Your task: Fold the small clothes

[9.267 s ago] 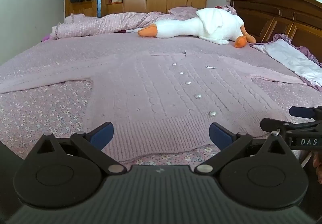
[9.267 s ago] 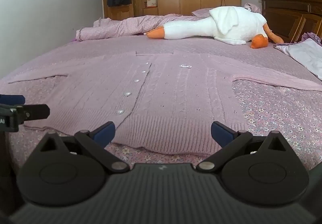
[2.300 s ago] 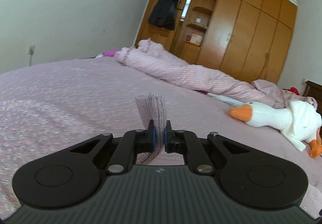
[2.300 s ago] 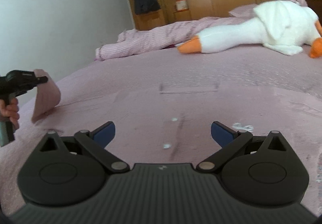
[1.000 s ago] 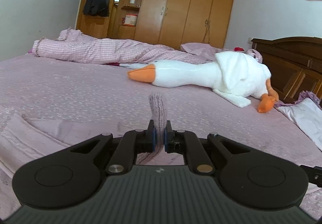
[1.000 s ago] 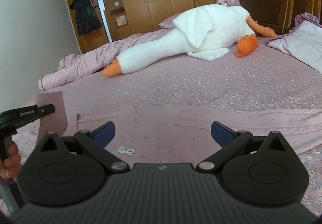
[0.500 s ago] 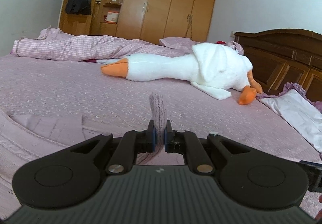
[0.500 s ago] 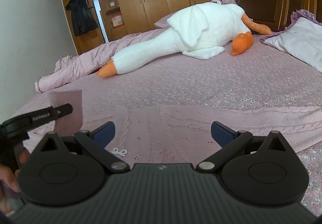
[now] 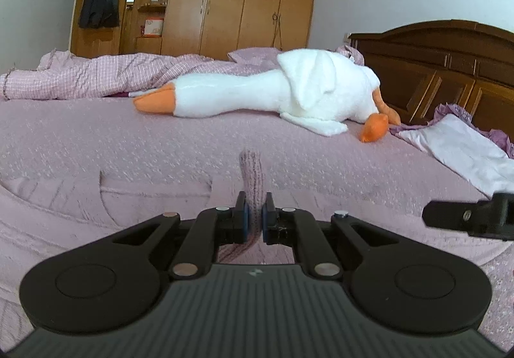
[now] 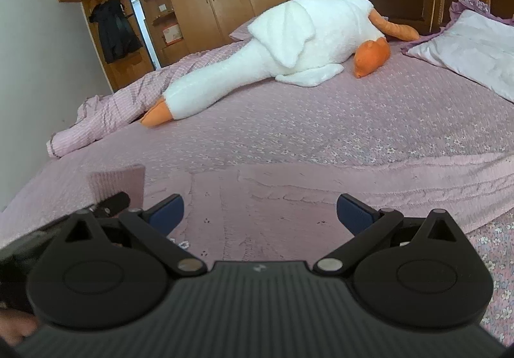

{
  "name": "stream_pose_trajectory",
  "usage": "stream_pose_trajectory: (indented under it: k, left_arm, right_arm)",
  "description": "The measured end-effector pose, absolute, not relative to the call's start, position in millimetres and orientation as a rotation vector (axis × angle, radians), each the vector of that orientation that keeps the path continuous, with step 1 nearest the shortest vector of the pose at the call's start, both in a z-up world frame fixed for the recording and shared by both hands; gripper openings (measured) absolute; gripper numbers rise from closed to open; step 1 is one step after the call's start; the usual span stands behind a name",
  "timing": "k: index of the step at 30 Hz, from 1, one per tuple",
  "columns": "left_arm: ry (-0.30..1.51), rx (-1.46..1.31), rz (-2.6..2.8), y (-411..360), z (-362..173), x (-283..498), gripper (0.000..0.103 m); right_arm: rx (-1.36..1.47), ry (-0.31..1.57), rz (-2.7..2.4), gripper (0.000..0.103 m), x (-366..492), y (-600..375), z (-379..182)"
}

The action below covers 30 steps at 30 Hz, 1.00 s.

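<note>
A pink cable-knit cardigan (image 9: 135,197) lies flat on the bed, its body also in the right wrist view (image 10: 273,197). My left gripper (image 9: 254,216) is shut on the ribbed sleeve cuff (image 9: 252,171), which stands up between the blue pads over the cardigan's body. In the right wrist view that same cuff (image 10: 117,183) shows at the left, pinched in the left gripper (image 10: 109,202). My right gripper (image 10: 260,213) is open above the cardigan with nothing between its fingers. The other sleeve (image 10: 417,178) stretches out to the right.
A big white plush goose (image 9: 289,94) lies across the far side of the bed. A pink checked duvet (image 9: 80,78) is bunched at the back left, a pale pillow (image 9: 462,149) at the right by the dark wooden headboard (image 9: 449,68). Wardrobes line the far wall.
My left gripper has carried the sleeve cuff rightward across the cardigan, closing in on the right gripper. The right gripper stayed open and tilted slightly.
</note>
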<state>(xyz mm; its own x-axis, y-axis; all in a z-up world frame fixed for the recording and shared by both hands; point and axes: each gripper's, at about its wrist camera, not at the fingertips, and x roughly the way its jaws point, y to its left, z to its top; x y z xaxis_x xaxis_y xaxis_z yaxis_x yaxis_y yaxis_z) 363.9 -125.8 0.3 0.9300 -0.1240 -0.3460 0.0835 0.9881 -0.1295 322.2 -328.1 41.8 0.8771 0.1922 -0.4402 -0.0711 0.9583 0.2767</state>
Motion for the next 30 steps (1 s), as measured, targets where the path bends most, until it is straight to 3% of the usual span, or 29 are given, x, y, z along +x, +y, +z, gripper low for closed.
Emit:
stream_pose_trajectory:
  k: [6,10,11,19,26,27,29,30]
  left_arm:
    - [0.415,-0.05,-0.141,-137.4,-18.1,369.8,0.014]
    - [0.391,-0.079,-0.177,-135.8,-16.7,362.9,0.07]
    - [0.381,-0.084,-0.18,-135.2,-14.6,361.0,0.074]
    - [0.367,-0.091,-0.133,-108.3,5.9,354.2,0.078]
    - [0.389,-0.039,0.064,-11.1,6.6,336.7,0.077]
    - [0.394,-0.039,0.097,6.6,5.9,333.3,0.075]
    - [0.421,-0.059,0.145,42.3,3.1,327.2,0.051]
    - [0.446,-0.075,0.17,60.4,0.2,325.3,0.047]
  right_arm:
    - [0.263,0.486,0.136,0.103,324.0,-331.5,40.6]
    - [0.265,0.499,0.125,0.103,325.8,-333.0,38.5]
    - [0.266,0.503,0.123,0.103,326.2,-333.4,37.9]
    - [0.287,0.541,0.163,0.103,329.5,-330.8,31.2]
    - [0.253,0.51,0.28,0.102,324.2,-310.7,26.5]
    - [0.237,0.502,0.311,0.1,323.1,-303.9,25.8]
    - [0.203,0.509,0.356,0.071,323.3,-290.2,24.3]
    - [0.171,0.521,0.364,0.067,323.9,-281.6,22.2]
